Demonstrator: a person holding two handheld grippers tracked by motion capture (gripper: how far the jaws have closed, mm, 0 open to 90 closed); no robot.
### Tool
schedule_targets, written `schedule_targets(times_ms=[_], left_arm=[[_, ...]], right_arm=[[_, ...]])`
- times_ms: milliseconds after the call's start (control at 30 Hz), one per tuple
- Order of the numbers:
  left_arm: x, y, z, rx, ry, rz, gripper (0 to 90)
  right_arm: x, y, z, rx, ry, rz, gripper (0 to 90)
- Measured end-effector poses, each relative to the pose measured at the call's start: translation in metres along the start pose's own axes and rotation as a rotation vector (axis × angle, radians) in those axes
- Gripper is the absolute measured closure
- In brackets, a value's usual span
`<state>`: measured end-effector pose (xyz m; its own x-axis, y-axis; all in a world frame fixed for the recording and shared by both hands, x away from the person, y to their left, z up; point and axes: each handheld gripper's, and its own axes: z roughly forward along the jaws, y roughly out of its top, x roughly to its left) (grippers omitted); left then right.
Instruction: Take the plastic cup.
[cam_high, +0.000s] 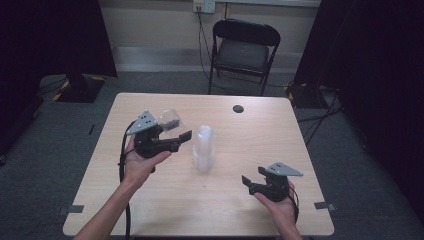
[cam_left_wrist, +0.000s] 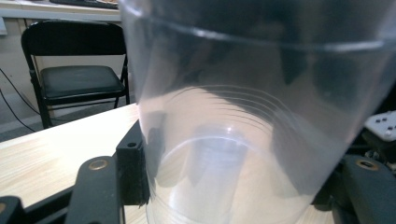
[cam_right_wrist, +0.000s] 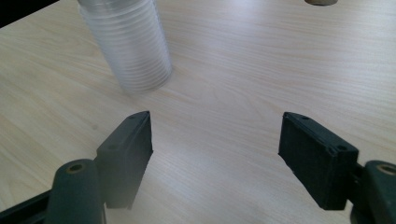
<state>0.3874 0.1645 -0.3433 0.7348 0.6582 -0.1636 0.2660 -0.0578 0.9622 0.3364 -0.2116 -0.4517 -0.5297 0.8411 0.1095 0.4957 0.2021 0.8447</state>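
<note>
A single clear plastic cup (cam_high: 169, 120) is held tilted above the left half of the wooden table (cam_high: 250, 130), with my left gripper (cam_high: 175, 129) shut on it. In the left gripper view the cup (cam_left_wrist: 243, 116) stands very close, pressed between the two black jaws of the left gripper (cam_left_wrist: 229, 186). A stack of clear cups (cam_high: 204, 149) stands upside down at the table's middle, just right of that gripper. My right gripper (cam_high: 252, 177) is low near the front right, open with nothing in it. Its jaws (cam_right_wrist: 217, 140) point toward the stack (cam_right_wrist: 128, 42), well short of it.
A black folding chair (cam_high: 243, 50) stands beyond the table's far edge, also in the left gripper view (cam_left_wrist: 74, 79). A small dark round spot (cam_high: 238, 108) marks the table's far side. Black curtains hang at both sides, and cables run on the floor.
</note>
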Motion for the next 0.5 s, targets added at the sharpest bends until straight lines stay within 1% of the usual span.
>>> schedule_targets(times_ms=[67,133,167,200,300,433,467,500], left_arm=[[0.001,-0.004,-0.005,0.002,-0.005,-0.006,35.6],[0.001,-0.008,-0.009,0.004,0.008,-0.014,35.7],[0.001,-0.008,-0.009,0.004,0.008,-0.014,35.9],[0.002,-0.011,-0.012,0.02,-0.01,-0.045,36.0],[0.002,-0.014,-0.014,0.03,-0.012,-0.052,36.3],[-0.006,-0.023,-0.017,0.07,-0.029,-0.092,36.3],[-0.007,-0.026,-0.016,0.07,-0.034,-0.102,36.3],[-0.007,-0.026,-0.016,0.07,-0.034,-0.102,36.4]], right_arm=[[0.002,0.0,0.0,-0.003,0.001,-0.01,25.7],[0.005,0.001,0.0,-0.009,0.002,-0.021,26.1],[0.007,0.001,0.0,-0.014,0.003,-0.02,26.6],[0.008,0.001,0.0,-0.019,0.003,-0.028,27.1],[0.013,0.002,-0.001,-0.033,0.008,-0.034,27.9],[0.02,0.004,0.0,-0.041,0.02,-0.045,28.5],[0.022,0.004,0.0,-0.044,0.026,-0.046,28.9],[0.024,0.005,0.0,-0.047,0.026,-0.054,29.0]])
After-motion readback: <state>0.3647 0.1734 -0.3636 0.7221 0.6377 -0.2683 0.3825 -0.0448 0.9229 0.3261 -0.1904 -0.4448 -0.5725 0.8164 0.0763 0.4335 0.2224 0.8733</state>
